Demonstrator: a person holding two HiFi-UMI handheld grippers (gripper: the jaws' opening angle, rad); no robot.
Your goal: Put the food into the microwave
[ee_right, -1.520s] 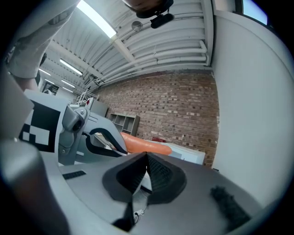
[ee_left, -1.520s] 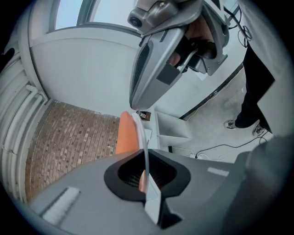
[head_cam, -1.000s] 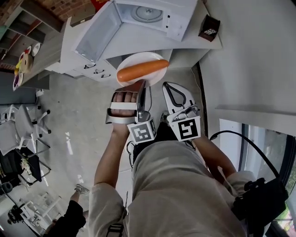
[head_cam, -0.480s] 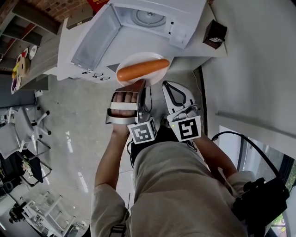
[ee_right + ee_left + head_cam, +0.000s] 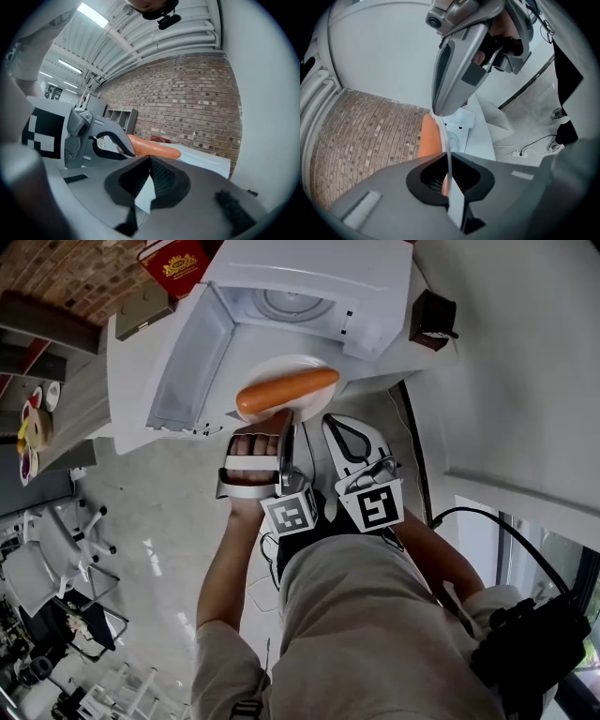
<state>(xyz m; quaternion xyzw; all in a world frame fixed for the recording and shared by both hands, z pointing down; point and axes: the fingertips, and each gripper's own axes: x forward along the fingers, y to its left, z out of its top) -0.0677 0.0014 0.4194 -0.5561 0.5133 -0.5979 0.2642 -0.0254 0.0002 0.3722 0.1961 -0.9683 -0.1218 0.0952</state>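
Sausage (image 5: 287,392), orange, lies lengthwise across a white plate (image 5: 272,369). The plate is in the air just on the near side of the microwave (image 5: 309,277), not yet inside. The microwave stands on a white tabletop (image 5: 131,357) with its door (image 5: 192,357) swung wide to the left. The glass turntable (image 5: 286,304) shows in the cavity.

Left tongs (image 5: 287,416) are clamped on the plate's near rim; their own view shows the thin white edge pinched between the pads, the sausage just beyond. Right tongs (image 5: 330,420) sit just beside them to the right, also closed on the near rim, with a white sliver of plate in the bite. Both point toward the microwave mouth, the two marker cubes side by side close to the person's body.

Red book (image 5: 173,263) lies far left of the microwave. A dark box (image 5: 431,315) sits at its right. Brick wall behind.
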